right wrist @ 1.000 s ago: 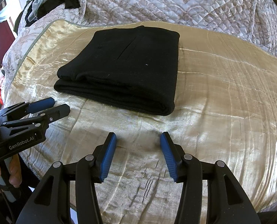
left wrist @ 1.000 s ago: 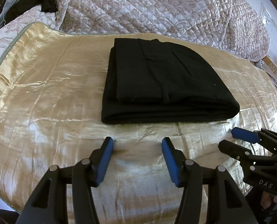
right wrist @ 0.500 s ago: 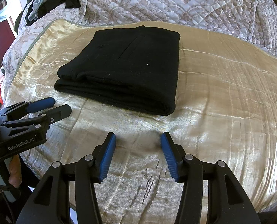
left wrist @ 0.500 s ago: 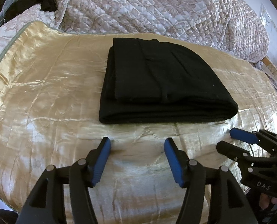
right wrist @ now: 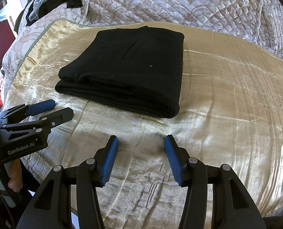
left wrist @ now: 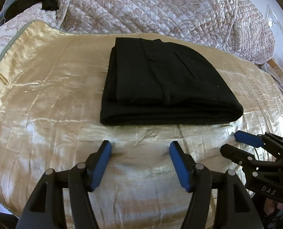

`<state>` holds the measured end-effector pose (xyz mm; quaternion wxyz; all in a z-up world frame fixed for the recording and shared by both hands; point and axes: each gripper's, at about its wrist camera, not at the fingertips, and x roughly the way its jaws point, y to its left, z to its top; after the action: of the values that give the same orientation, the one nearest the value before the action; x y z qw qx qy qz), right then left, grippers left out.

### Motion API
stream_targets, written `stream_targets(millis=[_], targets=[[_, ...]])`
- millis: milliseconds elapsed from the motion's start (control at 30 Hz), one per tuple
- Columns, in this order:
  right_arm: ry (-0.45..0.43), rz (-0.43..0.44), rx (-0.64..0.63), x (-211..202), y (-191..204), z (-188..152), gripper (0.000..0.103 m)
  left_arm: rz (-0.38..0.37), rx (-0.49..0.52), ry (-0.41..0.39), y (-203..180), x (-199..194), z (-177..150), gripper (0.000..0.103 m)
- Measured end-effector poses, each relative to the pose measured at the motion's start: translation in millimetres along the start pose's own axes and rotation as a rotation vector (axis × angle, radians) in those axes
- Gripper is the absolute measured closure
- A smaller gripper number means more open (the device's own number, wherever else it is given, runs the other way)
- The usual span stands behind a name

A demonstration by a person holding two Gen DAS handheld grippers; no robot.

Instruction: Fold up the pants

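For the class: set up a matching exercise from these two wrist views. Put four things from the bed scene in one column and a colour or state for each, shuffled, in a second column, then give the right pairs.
Things:
1. pants
2. satin cover
3. quilt
4. left gripper

Colour or state:
A. shiny gold, spread flat
B. jaws opening, nothing between them
C. black, folded into a stack
D. floral pattern, bunched behind

Pairs: 1-C, 2-A, 3-D, 4-B
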<state>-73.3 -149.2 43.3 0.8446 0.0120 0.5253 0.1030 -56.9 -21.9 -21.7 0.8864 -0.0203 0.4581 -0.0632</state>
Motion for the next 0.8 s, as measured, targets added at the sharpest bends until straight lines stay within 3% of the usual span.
stream_targets(millis=[800], targets=[[-0.001,-0.002,0.0,0.3,0.2,-0.6,0.052,-0.005,0.011,0.007,-0.8,3.7,-1.8,0.024]])
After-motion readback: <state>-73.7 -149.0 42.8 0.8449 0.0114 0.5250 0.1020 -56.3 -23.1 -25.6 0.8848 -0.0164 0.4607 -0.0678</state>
